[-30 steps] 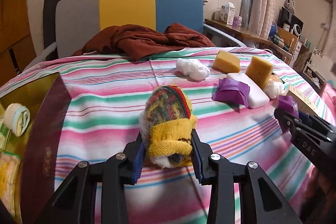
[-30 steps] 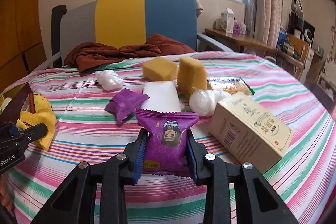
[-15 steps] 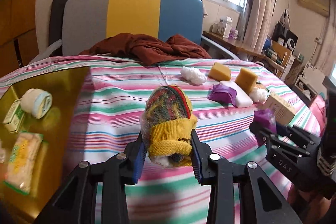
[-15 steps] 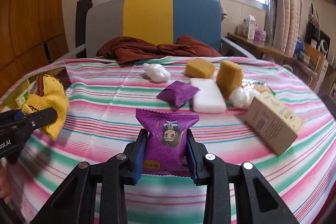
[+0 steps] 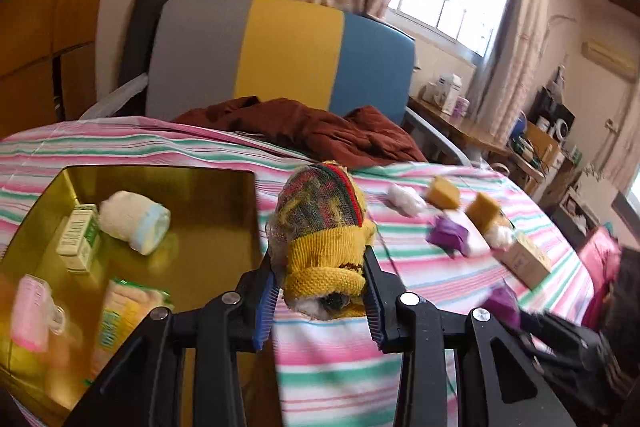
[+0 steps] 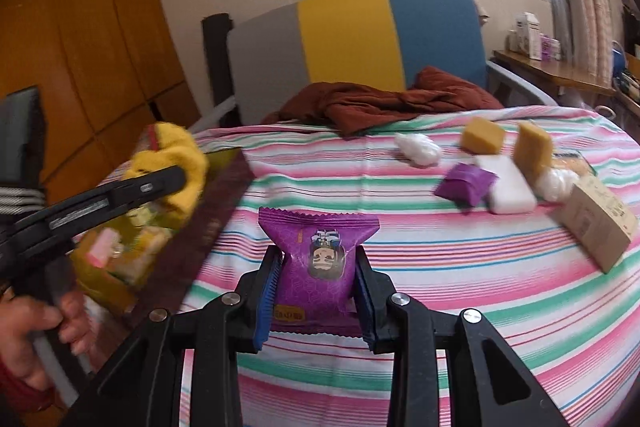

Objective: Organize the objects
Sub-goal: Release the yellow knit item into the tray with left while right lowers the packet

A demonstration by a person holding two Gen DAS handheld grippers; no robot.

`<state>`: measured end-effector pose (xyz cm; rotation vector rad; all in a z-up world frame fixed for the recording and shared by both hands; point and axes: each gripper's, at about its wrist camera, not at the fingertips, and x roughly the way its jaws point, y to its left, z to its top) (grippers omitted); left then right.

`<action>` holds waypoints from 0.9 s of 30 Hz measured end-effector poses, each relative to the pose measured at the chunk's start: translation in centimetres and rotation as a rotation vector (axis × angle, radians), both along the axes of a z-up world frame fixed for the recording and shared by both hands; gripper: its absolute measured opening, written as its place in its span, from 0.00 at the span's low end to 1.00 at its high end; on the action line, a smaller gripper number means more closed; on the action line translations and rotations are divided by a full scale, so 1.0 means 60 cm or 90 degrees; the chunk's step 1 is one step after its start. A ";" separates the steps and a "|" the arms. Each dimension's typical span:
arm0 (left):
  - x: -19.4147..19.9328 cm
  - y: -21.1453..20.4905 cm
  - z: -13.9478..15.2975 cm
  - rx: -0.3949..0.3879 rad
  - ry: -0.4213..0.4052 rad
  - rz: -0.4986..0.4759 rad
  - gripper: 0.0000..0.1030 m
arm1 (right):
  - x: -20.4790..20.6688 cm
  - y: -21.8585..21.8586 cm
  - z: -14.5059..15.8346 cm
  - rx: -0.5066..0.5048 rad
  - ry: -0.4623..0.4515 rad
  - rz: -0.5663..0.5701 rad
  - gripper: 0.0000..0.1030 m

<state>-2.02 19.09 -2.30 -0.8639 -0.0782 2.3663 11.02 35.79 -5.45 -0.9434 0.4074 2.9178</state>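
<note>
Left wrist view: the left hand-held gripper (image 5: 322,301) clamps a rolled yellow sock (image 5: 324,239) at its cuff, held just right of the gold box (image 5: 224,187), which already contains a white roll (image 5: 134,221) and small packets. To place it well, carry the sock fully past the box wall, lower it over bare floor, then release.

Right wrist view: the right hand-held gripper (image 6: 316,301) grips a purple snack packet (image 6: 318,259) by its sides above the striped cover (image 6: 440,267). It should probably wait, staying well apart from the left arm, until the box is free.
</note>
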 end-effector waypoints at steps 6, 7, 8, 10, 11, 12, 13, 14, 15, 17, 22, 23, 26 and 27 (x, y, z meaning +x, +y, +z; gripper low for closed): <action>-0.080 -0.030 0.001 -0.013 -0.031 0.036 0.38 | -0.011 -0.072 0.030 -0.028 0.011 0.093 0.33; -0.090 -0.031 -0.001 -0.014 -0.039 0.038 0.38 | -0.013 -0.084 0.034 -0.030 0.010 0.108 0.33; -0.101 -0.031 -0.005 -0.018 -0.049 0.034 0.38 | -0.017 -0.096 0.036 -0.029 0.008 0.123 0.33; -0.122 -0.030 -0.012 -0.025 -0.061 0.031 0.39 | -0.028 -0.121 0.039 -0.031 0.003 0.149 0.33; -0.131 -0.029 -0.016 -0.032 -0.067 0.034 0.42 | -0.034 -0.136 0.040 -0.036 -0.001 0.167 0.33; -0.142 -0.027 -0.021 -0.038 -0.080 0.026 0.43 | -0.039 -0.145 0.040 -0.038 -0.003 0.178 0.33; -0.148 -0.027 -0.024 -0.038 -0.085 0.025 0.47 | -0.044 -0.156 0.040 -0.038 -0.007 0.188 0.33; -0.153 -0.028 -0.026 -0.039 -0.090 0.028 0.63 | -0.050 -0.167 0.039 -0.038 -0.010 0.199 0.33; -0.160 -0.030 -0.028 -0.044 -0.101 0.029 0.74 | -0.056 -0.179 0.039 -0.038 -0.012 0.209 0.33; -0.161 -0.040 -0.022 -0.042 -0.092 0.035 0.78 | -0.065 -0.196 0.036 -0.038 -0.018 0.221 0.33; -0.151 -0.112 0.019 -0.037 -0.023 0.144 0.95 | -0.092 -0.216 0.019 -0.062 -0.045 0.230 0.35; -0.146 -0.128 0.026 -0.035 -0.008 0.171 0.97 | -0.097 -0.218 0.014 -0.070 -0.051 0.232 0.35; -0.125 -0.177 0.045 -0.022 0.028 0.241 1.00 | -0.112 -0.223 -0.004 -0.083 -0.083 0.222 0.37; -0.117 -0.190 0.048 -0.014 0.031 0.254 1.00 | -0.112 -0.222 -0.008 -0.095 -0.089 0.220 0.38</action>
